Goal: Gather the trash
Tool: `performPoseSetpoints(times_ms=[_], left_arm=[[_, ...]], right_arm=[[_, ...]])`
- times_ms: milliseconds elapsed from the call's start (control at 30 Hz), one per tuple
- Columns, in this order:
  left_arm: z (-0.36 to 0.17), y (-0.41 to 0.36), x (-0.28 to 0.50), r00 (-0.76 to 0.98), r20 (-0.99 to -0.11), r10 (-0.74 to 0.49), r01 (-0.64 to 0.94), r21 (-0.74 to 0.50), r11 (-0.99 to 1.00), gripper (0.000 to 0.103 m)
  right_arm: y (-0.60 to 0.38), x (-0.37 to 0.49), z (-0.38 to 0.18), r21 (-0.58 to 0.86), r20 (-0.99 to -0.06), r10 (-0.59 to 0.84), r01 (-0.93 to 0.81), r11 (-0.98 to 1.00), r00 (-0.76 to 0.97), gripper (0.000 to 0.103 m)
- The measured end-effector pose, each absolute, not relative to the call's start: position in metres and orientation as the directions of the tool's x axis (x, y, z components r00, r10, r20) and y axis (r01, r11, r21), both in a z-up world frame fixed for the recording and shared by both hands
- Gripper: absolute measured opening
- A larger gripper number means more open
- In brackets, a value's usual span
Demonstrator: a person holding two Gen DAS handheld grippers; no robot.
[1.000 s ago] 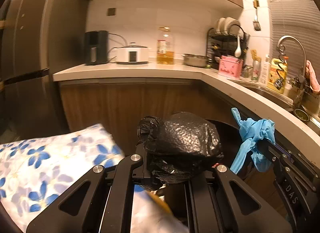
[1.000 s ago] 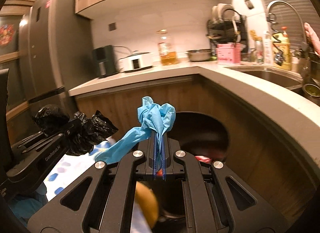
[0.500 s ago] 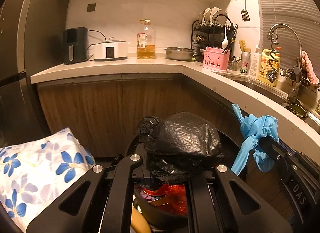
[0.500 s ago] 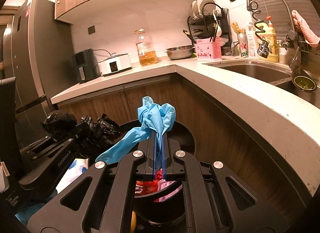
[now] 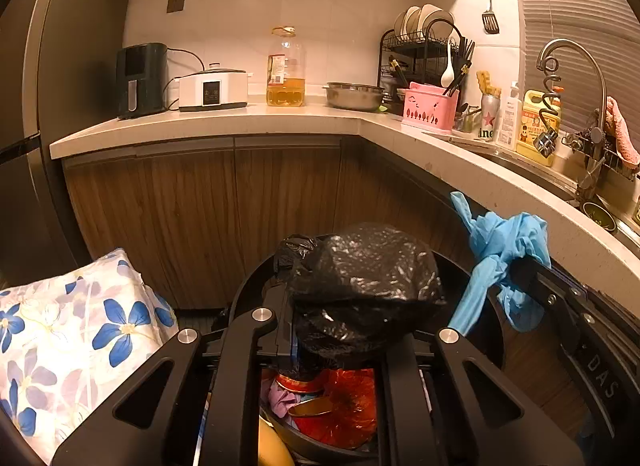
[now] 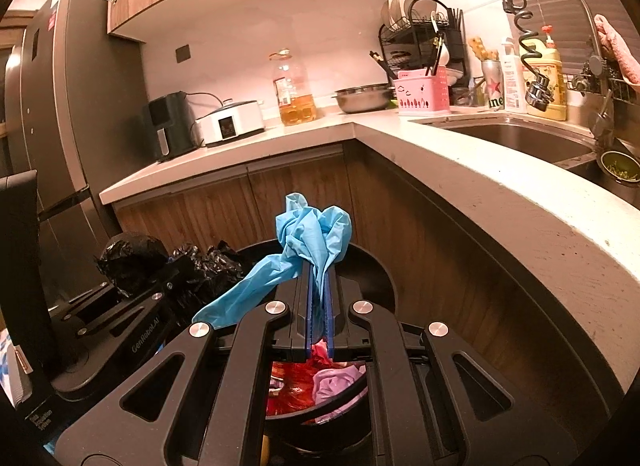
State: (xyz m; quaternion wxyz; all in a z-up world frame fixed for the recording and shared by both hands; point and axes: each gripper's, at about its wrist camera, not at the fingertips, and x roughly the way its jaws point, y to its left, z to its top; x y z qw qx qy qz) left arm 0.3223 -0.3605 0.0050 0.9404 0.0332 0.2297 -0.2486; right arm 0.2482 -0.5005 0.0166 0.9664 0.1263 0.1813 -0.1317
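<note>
You're at the drop-off step, I reckon. Your left claw (image 5: 320, 330) has the crumpled black plastic bag (image 5: 360, 286) between its pads and is just starting to open, right above the round black trash bin (image 5: 486, 306) already full of red and pink wrappers. Your right claw (image 6: 318, 306) is clamped tight on the crumpled blue rubber glove (image 6: 312, 238), also over the bin. Next move: let the bag fall clear, then open the right one so the glove doesn't snag.
</note>
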Motion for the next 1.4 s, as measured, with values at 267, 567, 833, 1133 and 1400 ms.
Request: performPoseSetpoints(times_ms=[267,567,833,1133,1400], left_arm=[[0.008,-0.354,0.324,0.775,-0.442,-0.453,0.479,-0.057,0.876,0.035],[0.009,-0.339,0.327,0.793,-0.420,-0.442,0.447,-0.093,0.890,0.080],[0.006,-0.324,0.333,0.789,-0.442,-0.427,0.411,-0.136,0.901,0.097],[0.007,-0.307,0.323,0.808,-0.437,-0.394,0.377,-0.131,0.917,0.097],[0.008,-0.279,0.293,0.848,-0.436,-0.299,0.303,-0.063,0.951,0.097]], right_arm=[[-0.498,0.255,0.019,0.191,-0.390,-0.201,0.292,0.937,0.899,0.007],[-0.500,0.259,0.016,0.207,-0.399,-0.192,0.292,0.934,0.897,0.044],[-0.501,0.253,0.016,0.211,-0.393,-0.214,0.314,0.926,0.894,0.064],[-0.494,0.244,0.015,0.187,-0.405,-0.235,0.331,0.925,0.884,0.077],[-0.472,0.230,0.009,0.130,-0.437,-0.242,0.327,0.936,0.866,0.085]])
